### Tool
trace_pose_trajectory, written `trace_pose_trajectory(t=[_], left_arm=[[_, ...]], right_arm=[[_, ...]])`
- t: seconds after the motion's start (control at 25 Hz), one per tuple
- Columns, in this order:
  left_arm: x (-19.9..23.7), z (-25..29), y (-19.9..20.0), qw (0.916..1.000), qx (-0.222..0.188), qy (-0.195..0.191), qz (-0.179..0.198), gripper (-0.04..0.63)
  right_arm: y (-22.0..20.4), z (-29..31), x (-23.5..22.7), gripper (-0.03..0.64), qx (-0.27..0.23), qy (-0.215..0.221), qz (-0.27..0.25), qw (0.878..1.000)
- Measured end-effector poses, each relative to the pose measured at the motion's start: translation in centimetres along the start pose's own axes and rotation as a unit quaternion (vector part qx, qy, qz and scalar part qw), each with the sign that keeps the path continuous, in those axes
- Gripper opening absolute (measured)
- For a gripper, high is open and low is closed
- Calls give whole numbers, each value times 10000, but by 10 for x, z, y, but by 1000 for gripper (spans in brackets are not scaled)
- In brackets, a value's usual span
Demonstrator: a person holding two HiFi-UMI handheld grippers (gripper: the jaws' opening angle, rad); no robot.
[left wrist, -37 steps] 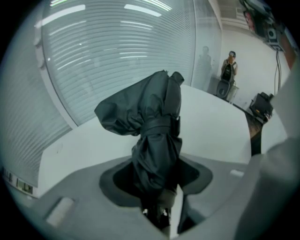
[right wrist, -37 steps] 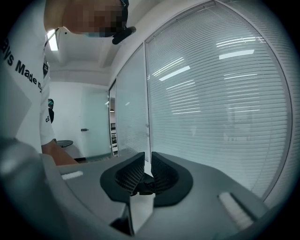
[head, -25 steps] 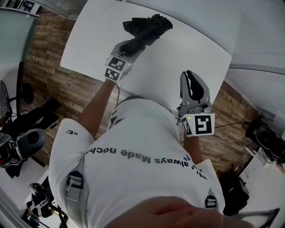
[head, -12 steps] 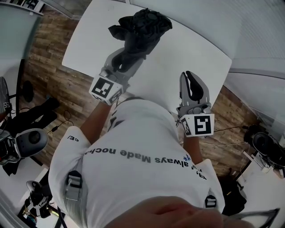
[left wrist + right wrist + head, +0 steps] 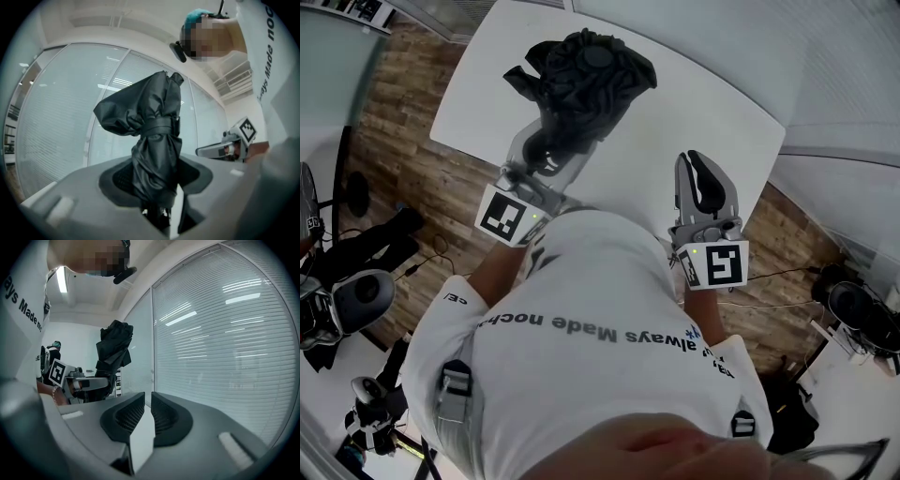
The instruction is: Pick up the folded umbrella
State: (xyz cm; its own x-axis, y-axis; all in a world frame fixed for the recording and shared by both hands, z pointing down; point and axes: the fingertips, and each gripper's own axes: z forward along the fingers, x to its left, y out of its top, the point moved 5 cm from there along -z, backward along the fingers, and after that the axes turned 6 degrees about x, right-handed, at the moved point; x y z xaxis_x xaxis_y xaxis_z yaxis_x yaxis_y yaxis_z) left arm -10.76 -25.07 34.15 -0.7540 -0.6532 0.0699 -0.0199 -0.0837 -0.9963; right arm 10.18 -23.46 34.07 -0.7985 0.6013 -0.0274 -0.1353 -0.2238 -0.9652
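The folded black umbrella [image 5: 581, 84] is up off the white table [image 5: 703, 103], strapped round its middle with its fabric bunched at the top. My left gripper [image 5: 551, 150] is shut on its lower end. In the left gripper view the umbrella [image 5: 154, 136] stands upright between the jaws of that gripper [image 5: 157, 176]. My right gripper [image 5: 703, 178] hovers over the table's near edge, shut and holding nothing. In the right gripper view the pads of that gripper [image 5: 150, 411] sit close together, and the umbrella [image 5: 114, 350] shows to the left.
Wood-plank floor [image 5: 403, 159] surrounds the table. Dark equipment and cables [image 5: 347, 291] lie at the left, more gear [image 5: 858, 300] at the right. Glass walls with blinds [image 5: 225, 333] stand behind the table.
My left gripper has lifted the umbrella off the table and tipped it upright, closer to the head camera. The right gripper has stayed where it was.
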Motion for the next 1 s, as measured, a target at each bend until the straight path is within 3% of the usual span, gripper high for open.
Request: trace_pose_trajectory(t=[0.64,1.0], left_arm=[[0,7,3,10000,-29,-8,-91,213],[13,-18,2,9998,-94,-9,-156,213]], right_arm=[[4,-2,-6,41,-28,7,-54,10000],[5,4,21,41,-35,4,-85,10000]])
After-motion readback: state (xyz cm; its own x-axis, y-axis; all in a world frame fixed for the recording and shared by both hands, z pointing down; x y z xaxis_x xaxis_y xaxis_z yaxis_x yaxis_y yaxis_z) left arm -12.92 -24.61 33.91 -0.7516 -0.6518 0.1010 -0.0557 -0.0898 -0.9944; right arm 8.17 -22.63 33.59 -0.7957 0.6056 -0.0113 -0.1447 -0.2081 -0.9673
